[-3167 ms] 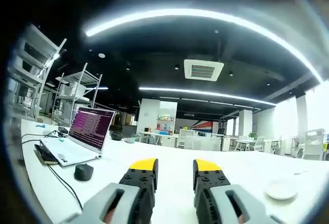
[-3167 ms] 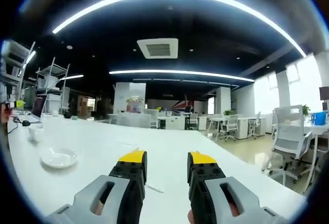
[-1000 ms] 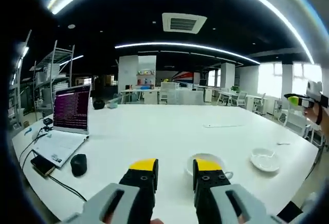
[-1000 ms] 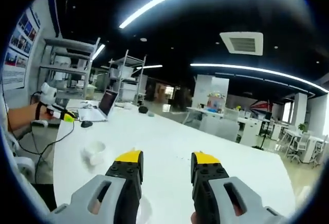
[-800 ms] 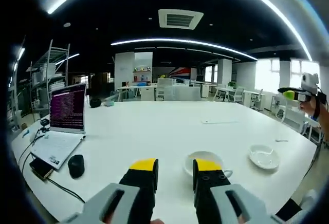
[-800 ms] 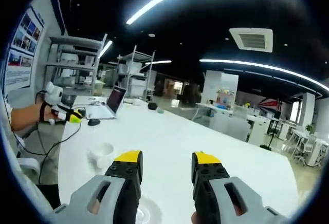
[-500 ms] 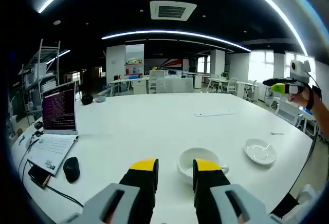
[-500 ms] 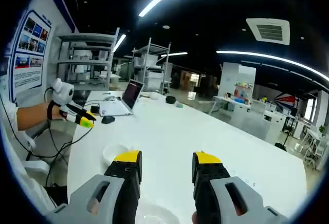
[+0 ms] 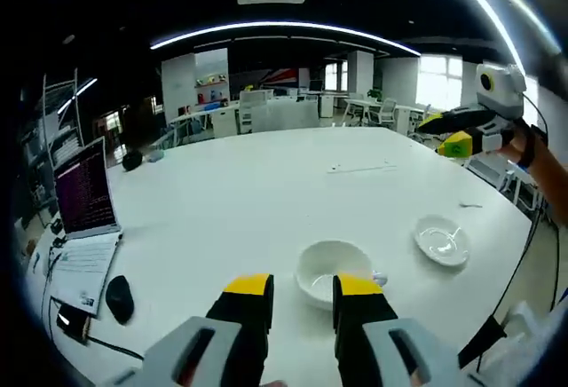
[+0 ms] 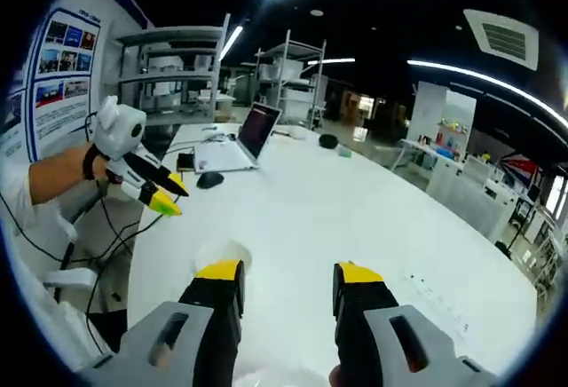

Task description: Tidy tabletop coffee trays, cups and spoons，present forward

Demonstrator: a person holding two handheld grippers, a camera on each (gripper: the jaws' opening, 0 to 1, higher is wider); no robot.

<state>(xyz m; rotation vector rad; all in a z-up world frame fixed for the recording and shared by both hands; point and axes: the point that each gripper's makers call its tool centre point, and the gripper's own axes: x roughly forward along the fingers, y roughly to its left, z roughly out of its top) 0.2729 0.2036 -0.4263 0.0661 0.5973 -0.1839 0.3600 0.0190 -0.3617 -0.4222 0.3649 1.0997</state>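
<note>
A white cup (image 9: 330, 267) stands on the white table (image 9: 266, 192), handle to the right, just beyond my left gripper (image 9: 303, 288), which is open with nothing in it. To the cup's right lie a white saucer (image 9: 441, 242) and, farther off, a small spoon (image 9: 471, 205). My right gripper (image 9: 454, 135) hangs over the table's right edge in a person's hand. In the right gripper view the right gripper (image 10: 288, 273) is open and empty, and the cup (image 10: 223, 253) peeks out behind its left jaw. The left gripper (image 10: 153, 189) is there at the left, held over the table edge.
An open laptop (image 9: 78, 199), a black mouse (image 9: 118, 298) and a phone with cables (image 9: 71, 319) sit at the table's left end. A long thin object (image 9: 359, 169) lies mid-table. Metal shelves (image 10: 177, 76) stand behind the laptop (image 10: 247, 137). Office desks and chairs fill the back.
Both views have tilted down toward the table. The cup now sits closer to the left gripper's jaws. The right gripper view has swung toward the laptop end, and both grippers stay open.
</note>
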